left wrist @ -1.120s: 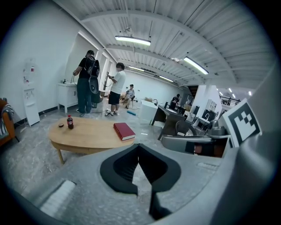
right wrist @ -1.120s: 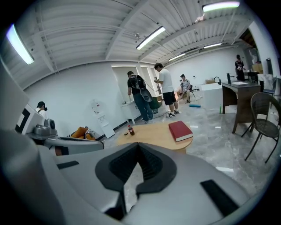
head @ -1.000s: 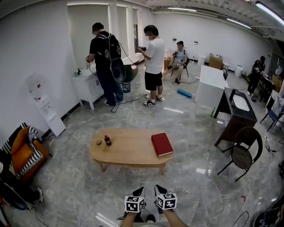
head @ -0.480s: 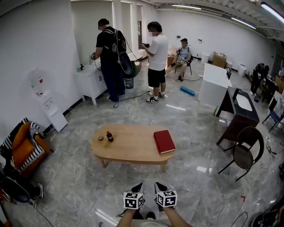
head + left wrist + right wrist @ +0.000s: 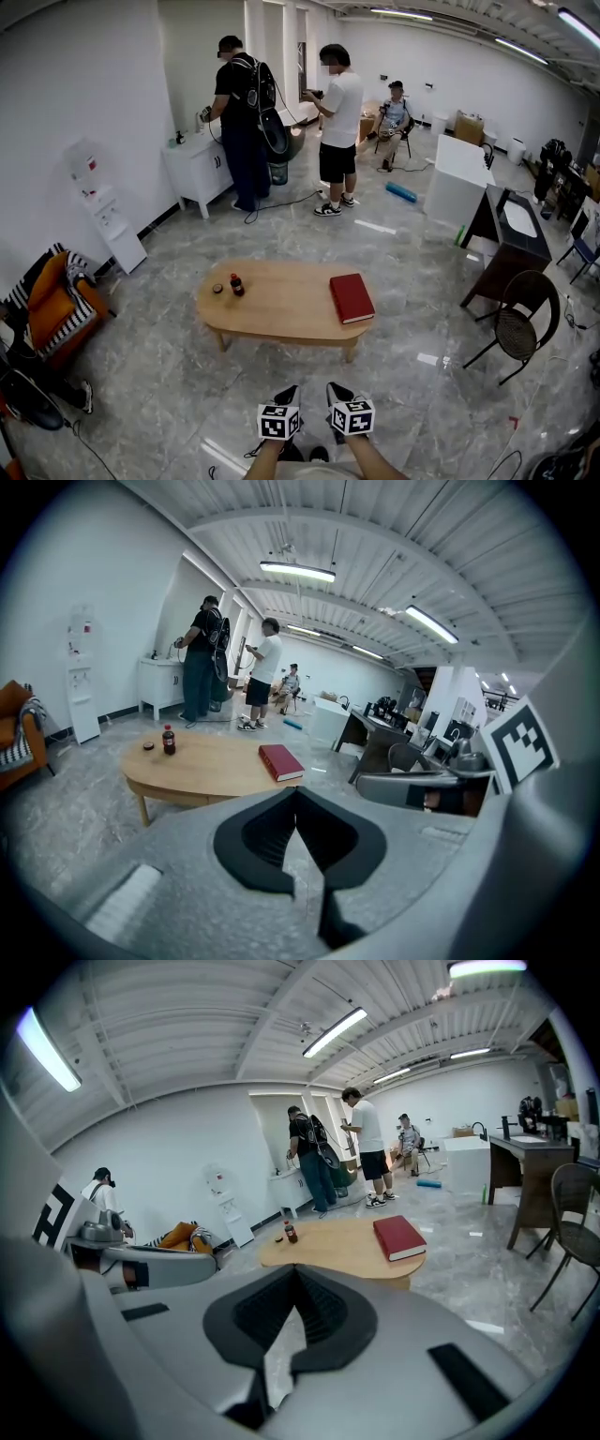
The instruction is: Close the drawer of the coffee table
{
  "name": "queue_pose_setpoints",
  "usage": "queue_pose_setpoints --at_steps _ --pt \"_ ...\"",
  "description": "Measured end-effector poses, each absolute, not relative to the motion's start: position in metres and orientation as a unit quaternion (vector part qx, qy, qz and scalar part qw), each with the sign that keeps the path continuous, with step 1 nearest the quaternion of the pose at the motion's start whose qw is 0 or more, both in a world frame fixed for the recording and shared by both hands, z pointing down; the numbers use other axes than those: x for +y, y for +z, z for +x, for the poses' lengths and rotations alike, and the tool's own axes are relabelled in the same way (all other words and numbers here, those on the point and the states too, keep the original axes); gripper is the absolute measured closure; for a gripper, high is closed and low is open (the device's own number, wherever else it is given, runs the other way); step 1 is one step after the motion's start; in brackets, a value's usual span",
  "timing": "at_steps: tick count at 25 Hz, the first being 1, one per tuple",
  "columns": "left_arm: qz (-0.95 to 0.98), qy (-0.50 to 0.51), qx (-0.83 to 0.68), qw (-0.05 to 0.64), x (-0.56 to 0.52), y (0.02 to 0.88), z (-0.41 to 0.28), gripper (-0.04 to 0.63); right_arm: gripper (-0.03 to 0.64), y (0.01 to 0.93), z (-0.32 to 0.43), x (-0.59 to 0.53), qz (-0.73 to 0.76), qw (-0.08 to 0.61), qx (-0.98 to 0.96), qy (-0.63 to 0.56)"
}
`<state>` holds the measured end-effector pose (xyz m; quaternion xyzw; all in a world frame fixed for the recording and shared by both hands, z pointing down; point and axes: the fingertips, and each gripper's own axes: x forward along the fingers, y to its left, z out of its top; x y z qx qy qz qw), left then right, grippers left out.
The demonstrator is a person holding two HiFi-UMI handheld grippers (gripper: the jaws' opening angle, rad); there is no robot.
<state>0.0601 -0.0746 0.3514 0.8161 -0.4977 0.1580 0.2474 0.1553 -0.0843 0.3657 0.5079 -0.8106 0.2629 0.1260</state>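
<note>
Head view, 6 o'clock: left tongs (image 5: 292,394) and right tongs (image 5: 335,390) sit side by side, with the forearms cut off by the frame edge. Each pair is pressed together at the tips with nothing between. The coffee table worktop (image 5: 281,317) is at 12 o'clock, well apart from both. Its drawer is not discernible in any view. A red book (image 5: 352,297) lies at its 3 o'clock end and a small bottle (image 5: 236,284) stands at the 9 o'clock end, label unreadable.

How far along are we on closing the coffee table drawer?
Done: nothing visible. In hand: left gripper and right gripper sit empty, jaws together, well short of the coffee table. Remaining: walk up, find the drawer, which no view shows from this side, and push it shut.
</note>
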Motion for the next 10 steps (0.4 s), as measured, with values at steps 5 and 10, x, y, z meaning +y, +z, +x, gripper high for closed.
queue_pose_setpoints --at_steps 5,10 --pt "0.817 0.155 -0.498 0.247 -0.0733 0.3526 0.0641 0.586 0.601 0.3658 0.1581 -0.0863 0.503 0.127 -0.814 0.261" --pt "0.816 0.161 -0.497 0.248 -0.0718 0.3513 0.061 0.586 0.601 0.3611 0.1535 -0.0844 0.501 0.123 -0.814 0.265"
